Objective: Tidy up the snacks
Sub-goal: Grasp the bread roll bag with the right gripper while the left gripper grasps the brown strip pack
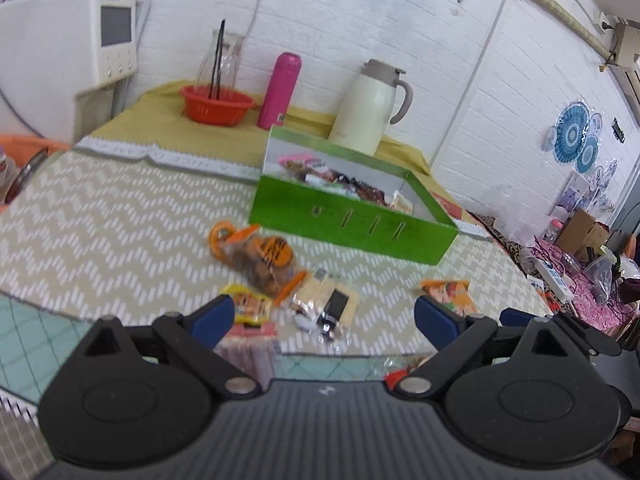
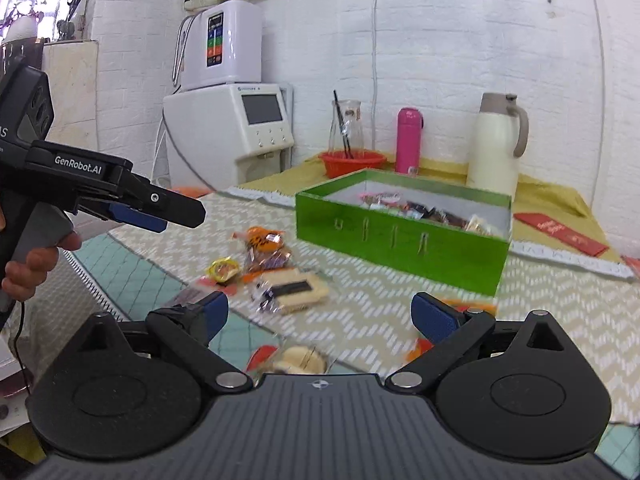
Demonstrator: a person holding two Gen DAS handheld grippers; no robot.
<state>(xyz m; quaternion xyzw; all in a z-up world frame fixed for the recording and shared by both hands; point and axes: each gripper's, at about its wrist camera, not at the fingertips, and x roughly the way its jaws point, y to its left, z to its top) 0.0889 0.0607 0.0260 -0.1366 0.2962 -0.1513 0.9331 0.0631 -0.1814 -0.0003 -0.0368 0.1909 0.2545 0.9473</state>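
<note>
Two fisheye views look across a bench (image 1: 120, 216) covered with a zigzag-patterned cloth. In the left wrist view, the left gripper (image 1: 324, 316) fills the bottom of the frame, its blue-padded fingers (image 1: 212, 318) spread wide apart and holding nothing. Just beyond them, at lower centre, loose snacks lie on the cloth: a clear cookie bag (image 1: 266, 260) with orange print, a small yellow packet (image 1: 246, 306), a pale cracker packet (image 1: 326, 306) and, apart at lower right, an orange packet (image 1: 448, 290). Behind them, right of centre, sits an open green box (image 1: 352, 226) already holding several wrapped snacks. Only this view shows blue patterned plates (image 1: 576, 136) on the wall at right and clutter below them. In the right wrist view, the right gripper (image 2: 320, 316) sits at the bottom, its fingers (image 2: 434, 318) also wide open and empty. The same green box (image 2: 400, 236) is at centre right, with the cookie bag (image 2: 264, 250) and cracker packet (image 2: 290, 290) left of it. Only this view shows the left gripper from the side, at middle left (image 2: 160, 212), held by a hand (image 2: 36, 258), plus a white water dispenser (image 2: 228, 136) at upper left and a red envelope (image 2: 560, 234) right of the box. Both views show a pink bottle (image 1: 280, 90) and a cream thermos jug (image 1: 372, 108) behind the box.
</note>
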